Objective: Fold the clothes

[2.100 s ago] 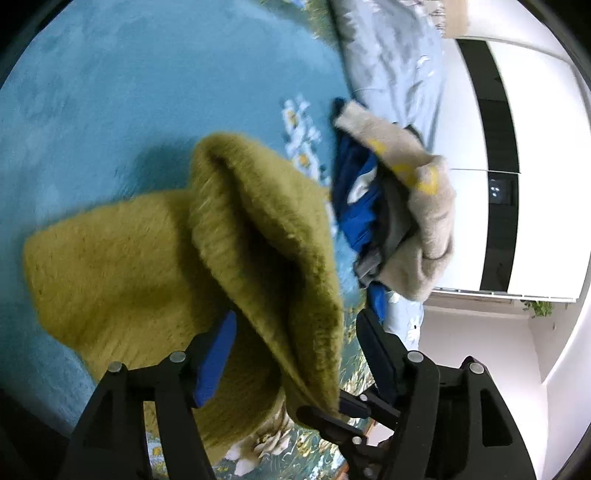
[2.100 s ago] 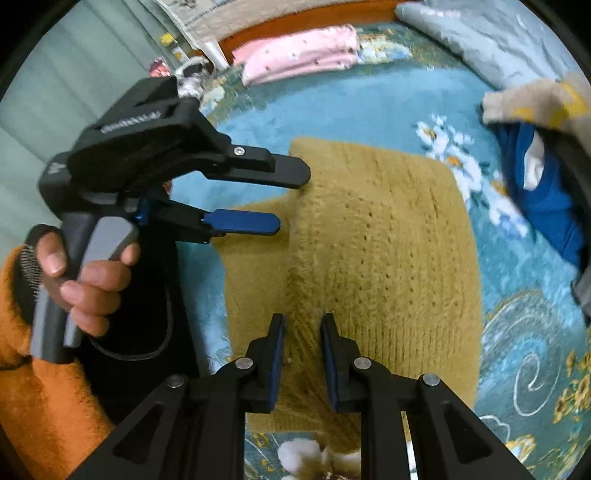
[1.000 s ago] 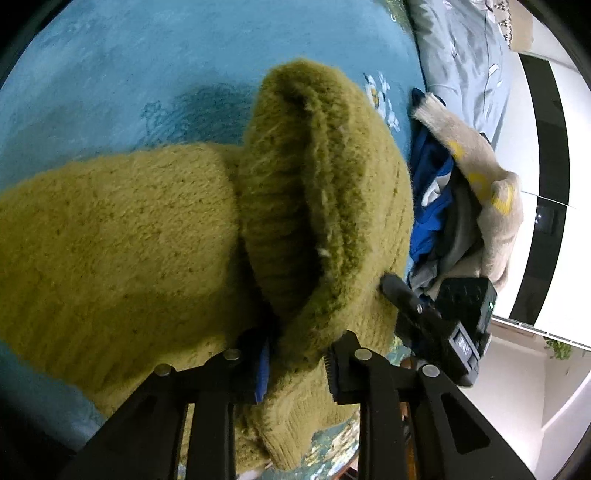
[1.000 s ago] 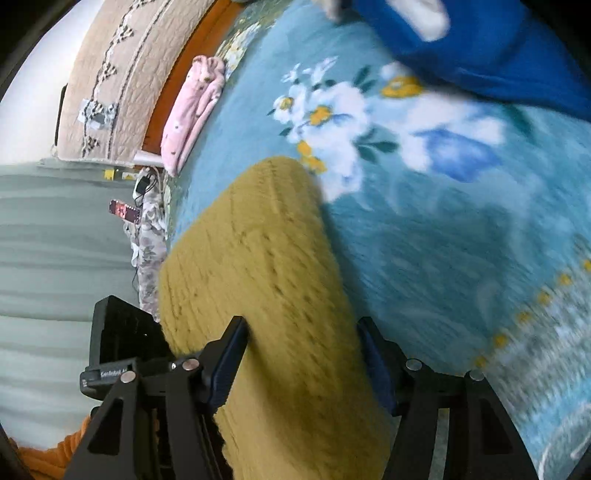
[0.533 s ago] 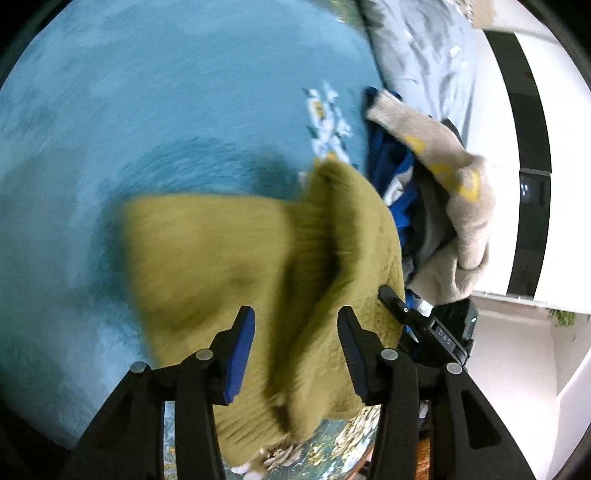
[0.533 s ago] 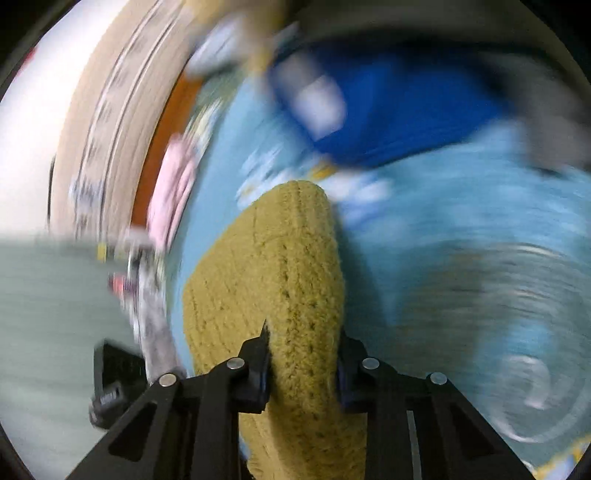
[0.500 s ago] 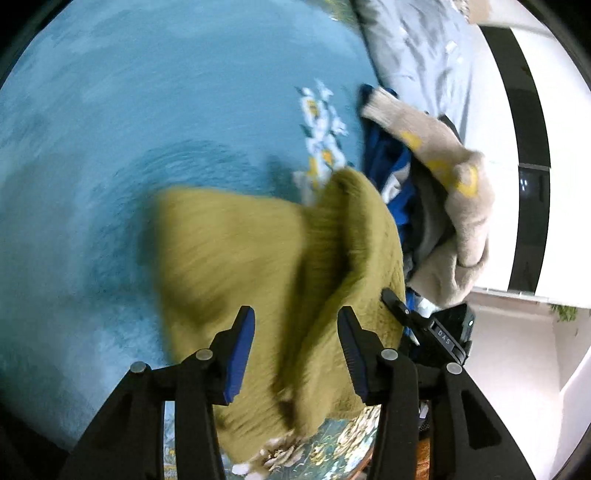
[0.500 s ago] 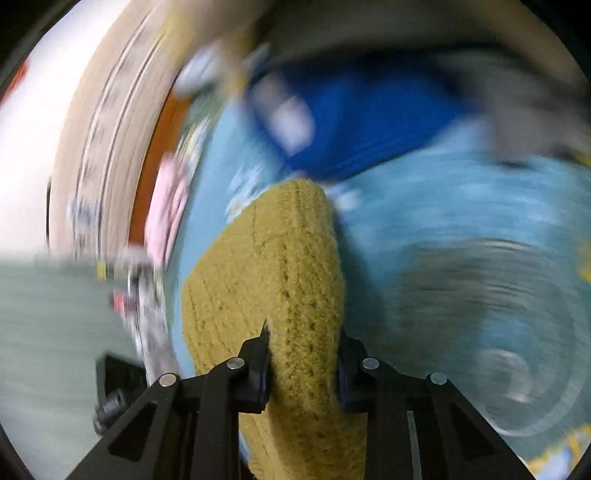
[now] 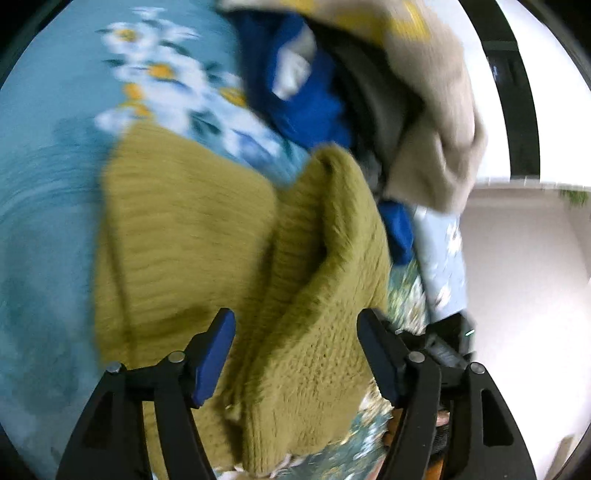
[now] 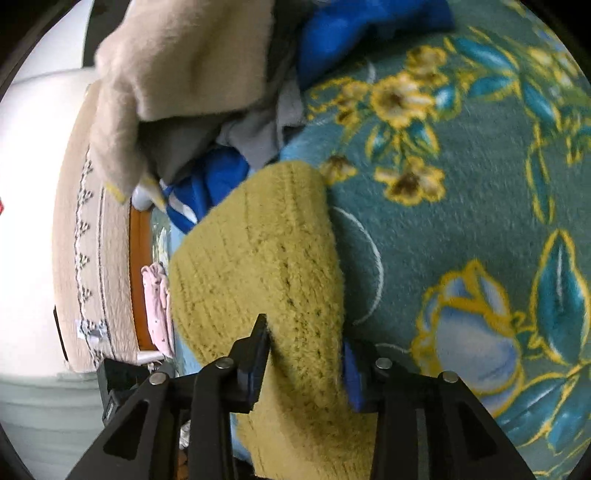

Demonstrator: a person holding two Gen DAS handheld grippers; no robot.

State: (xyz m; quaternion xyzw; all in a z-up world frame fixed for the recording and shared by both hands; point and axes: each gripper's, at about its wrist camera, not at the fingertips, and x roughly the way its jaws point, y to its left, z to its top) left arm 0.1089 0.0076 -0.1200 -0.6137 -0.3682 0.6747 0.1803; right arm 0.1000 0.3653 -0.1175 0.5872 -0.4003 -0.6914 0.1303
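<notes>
Olive knit sweater [image 9: 192, 229] mid-fold on bed | my left tongs [image 9: 295, 354] wide, right tongs [image 10: 306, 354] pinching its folded edge | next: lay flat.

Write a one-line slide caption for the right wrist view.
Right tongs pinch a folded olive knit sweater above the floral teal blanket, beside a pile of unfolded clothes.

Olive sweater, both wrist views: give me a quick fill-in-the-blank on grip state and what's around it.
1. The left gripper has its jaws ____ around the olive sweater.
2. The right gripper is clamped on a ____ of that sweater.
3. In the pile beyond, a beige garment lies over a ____ one.

Missing: open; fold; blue
</notes>
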